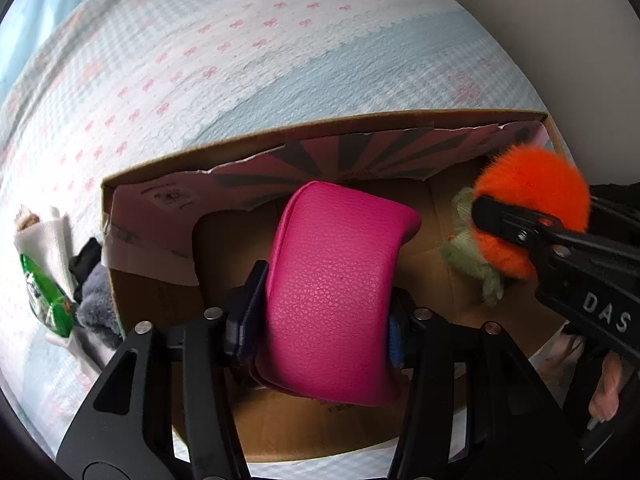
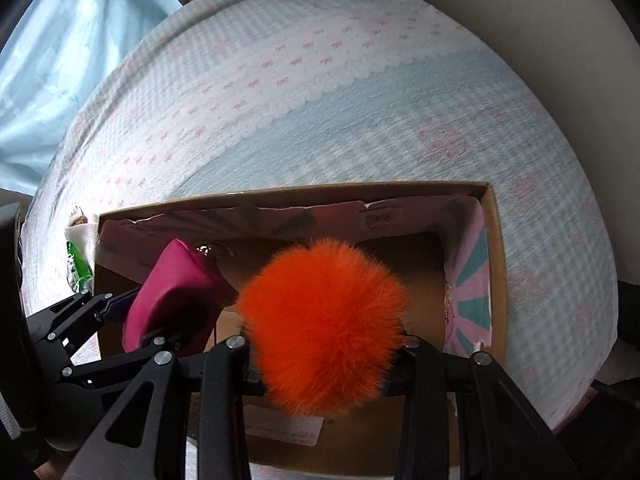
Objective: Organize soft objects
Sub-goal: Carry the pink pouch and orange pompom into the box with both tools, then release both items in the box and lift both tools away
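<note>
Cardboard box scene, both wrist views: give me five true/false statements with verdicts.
1. The left gripper holds a magenta leather-textured pouch. True.
2. The right gripper holds a blue ball. False: it holds a fluffy orange pom-pom.
3. Both held things hang over the open brown cardboard box. True.
4. The box stands on a bare wooden floor. False: it sits on a pale blue checked bedcover with pink bows.
5. A green fuzzy toy lies outside the box. False: it lies inside, on the bottom.
</note>
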